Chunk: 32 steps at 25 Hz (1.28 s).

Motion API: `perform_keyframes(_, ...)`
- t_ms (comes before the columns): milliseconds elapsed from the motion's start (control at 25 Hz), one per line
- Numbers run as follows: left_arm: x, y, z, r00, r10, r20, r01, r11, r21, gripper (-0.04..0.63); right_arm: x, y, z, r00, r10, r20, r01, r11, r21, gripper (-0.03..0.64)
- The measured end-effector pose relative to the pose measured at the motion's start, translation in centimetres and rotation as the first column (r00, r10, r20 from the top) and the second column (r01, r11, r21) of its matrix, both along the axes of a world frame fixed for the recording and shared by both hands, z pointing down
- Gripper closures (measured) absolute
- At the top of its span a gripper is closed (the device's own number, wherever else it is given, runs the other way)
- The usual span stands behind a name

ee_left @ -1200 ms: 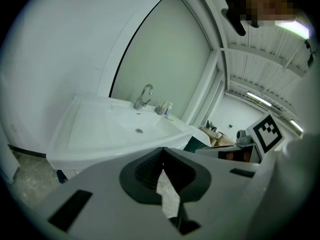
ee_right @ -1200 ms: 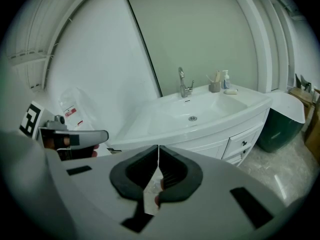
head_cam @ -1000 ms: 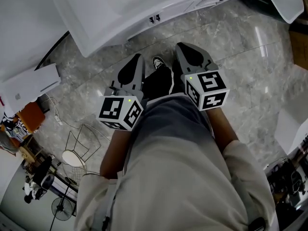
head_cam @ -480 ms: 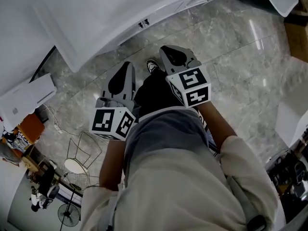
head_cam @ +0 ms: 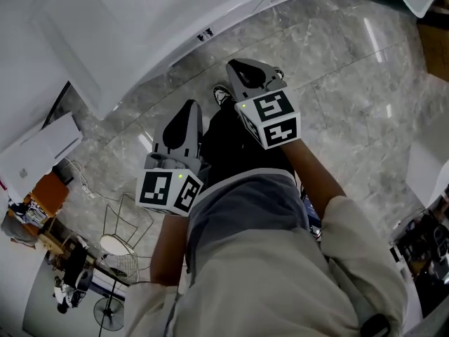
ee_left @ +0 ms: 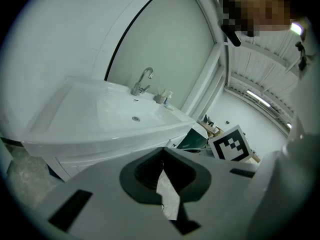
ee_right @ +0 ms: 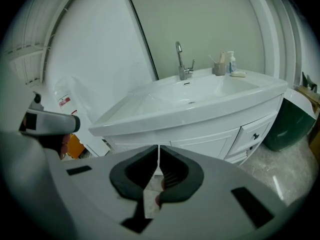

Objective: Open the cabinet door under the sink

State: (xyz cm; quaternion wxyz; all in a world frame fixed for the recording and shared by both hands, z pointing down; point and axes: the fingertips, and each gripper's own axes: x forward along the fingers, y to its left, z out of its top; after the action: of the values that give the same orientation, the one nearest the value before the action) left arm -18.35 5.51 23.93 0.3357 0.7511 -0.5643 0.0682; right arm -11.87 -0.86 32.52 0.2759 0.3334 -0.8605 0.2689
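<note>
Advancing toward sink cabinet point(ee_right: 207, 136): right hand-held gripper point(head_cam: 240, 67) ahead of left hand-held gripper point(head_cam: 188, 108); both clenched, empty.

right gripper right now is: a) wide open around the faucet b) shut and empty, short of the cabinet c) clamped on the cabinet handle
b: the right gripper has its jaws together with nothing between them, and the cabinet door stands beyond them, not touched.
</note>
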Motion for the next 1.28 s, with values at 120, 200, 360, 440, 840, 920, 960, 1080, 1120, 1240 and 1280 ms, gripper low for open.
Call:
perform_keyframes(120,-0.3,-0.2,0.7,1.000,-0.022,0.000,0.022,1.000,-0.007,0.595,0.0,-0.8,1.0,1.000,0.019,0.011,-0.019,1.000,0.002,0.603)
perform_keyframes(200,-0.4,-0.3,1.3,0.999,-0.039,-0.003,0.039,0.999,-0.014,0.595,0.1,-1.3,1.9,1.000,0.023,0.008,-0.023,1.000,0.007,0.602)
perform_keyframes(360,-0.9,-0.2,2.5,0.997,-0.076,-0.009,0.076,0.997,-0.024,0.595,-0.3,-1.8,3.9,1.000,0.006,-0.003,-0.006,1.000,0.019,0.601)
perform_keyframes(440,-0.7,-0.1,3.2,0.997,-0.077,-0.011,0.076,0.997,-0.033,0.595,-0.6,-2.0,4.8,1.000,-0.002,-0.003,0.002,1.000,0.017,0.601)
perform_keyframes(840,0.7,1.1,7.6,0.997,-0.061,-0.039,0.057,0.994,-0.098,0.595,-1.7,-3.6,10.3,1.000,0.012,-0.025,-0.011,0.999,0.038,0.600)
perform_keyframes(920,0.9,1.1,8.0,0.998,-0.053,-0.033,0.049,0.994,-0.099,0.595,-2.1,-4.1,11.9,0.999,0.023,-0.024,-0.022,0.999,0.036,0.598)
perform_keyframes(960,1.0,1.3,8.2,0.998,-0.053,-0.032,0.050,0.993,-0.103,0.595,-2.3,-4.2,12.6,0.999,0.026,-0.024,-0.026,0.999,0.031,0.589)
perform_keyframes(1080,1.0,1.5,8.6,0.996,-0.080,-0.033,0.075,0.991,-0.114,0.595,-2.6,-4.6,14.4,0.999,0.024,-0.034,-0.023,1.000,0.018,0.557)
perform_keyframes(1120,1.0,1.6,8.7,0.996,-0.087,-0.033,0.083,0.990,-0.113,0.595,-2.7,-4.8,15.0,0.999,0.025,-0.040,-0.024,1.000,0.016,0.555)
perform_keyframes(1240,1.2,2.0,9.4,0.995,-0.088,-0.038,0.082,0.989,-0.125,0.595,-3.1,-5.3,16.7,0.998,0.033,-0.048,-0.032,0.999,0.017,0.551)
perform_keyframes(1280,1.3,2.2,9.7,0.995,-0.087,-0.042,0.081,0.988,-0.131,0.595,-3.3,-5.5,17.3,0.998,0.034,-0.051,-0.033,0.999,0.021,0.551)
